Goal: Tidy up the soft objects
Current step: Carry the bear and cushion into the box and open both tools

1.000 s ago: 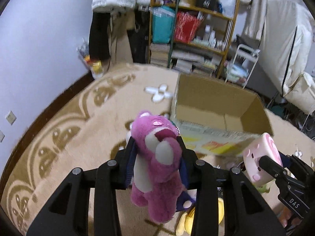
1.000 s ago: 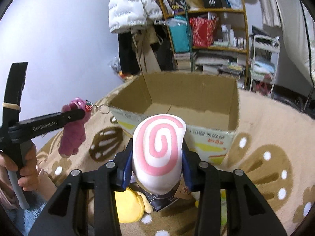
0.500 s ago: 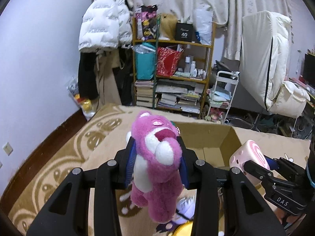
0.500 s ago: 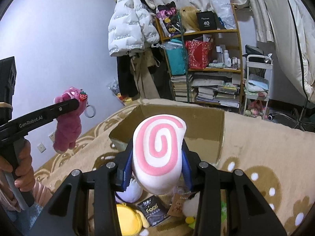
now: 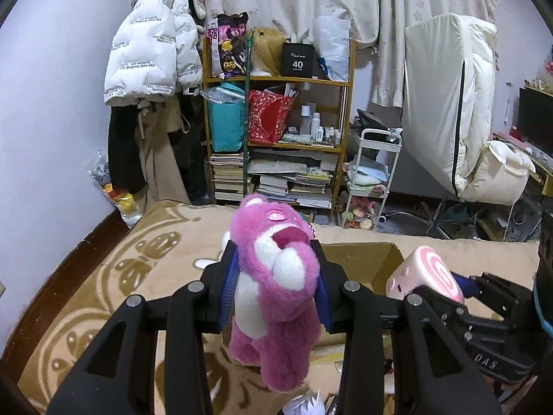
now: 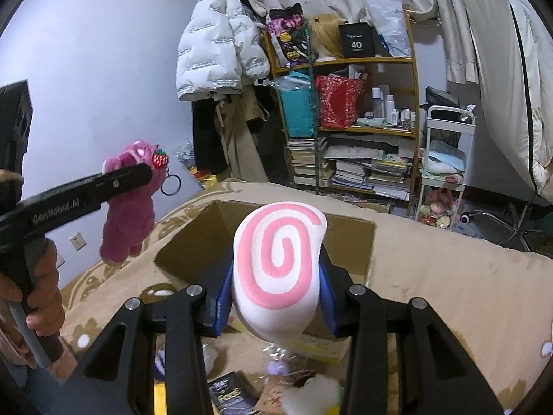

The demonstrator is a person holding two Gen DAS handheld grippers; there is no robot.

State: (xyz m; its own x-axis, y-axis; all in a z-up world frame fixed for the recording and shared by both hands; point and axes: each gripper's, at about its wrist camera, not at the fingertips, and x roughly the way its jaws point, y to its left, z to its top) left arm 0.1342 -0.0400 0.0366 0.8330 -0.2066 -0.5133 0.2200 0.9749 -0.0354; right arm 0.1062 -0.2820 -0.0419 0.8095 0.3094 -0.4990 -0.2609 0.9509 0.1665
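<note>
My left gripper (image 5: 276, 276) is shut on a pink plush bear (image 5: 276, 294) and holds it in the air; the bear also hangs at the left of the right wrist view (image 6: 129, 207), with a strawberry charm and key ring. My right gripper (image 6: 276, 276) is shut on a white plush with a pink spiral (image 6: 276, 263), which shows at the right of the left wrist view (image 5: 427, 278). An open cardboard box (image 6: 352, 238) stands on the beige rug below and ahead of both grippers (image 5: 359, 263).
Small plush toys and a dark packet (image 6: 228, 394) lie on the rug (image 6: 449, 276) in front of the box. A cluttered shelf (image 5: 276, 131), hanging coats (image 5: 152, 55), a white cart (image 5: 373, 173) and a covered chair (image 5: 459, 103) stand along the far wall.
Both grippers have risen and tilted up with their plush toys. The box now sits lower in both views and more of the room's back wall shows.
</note>
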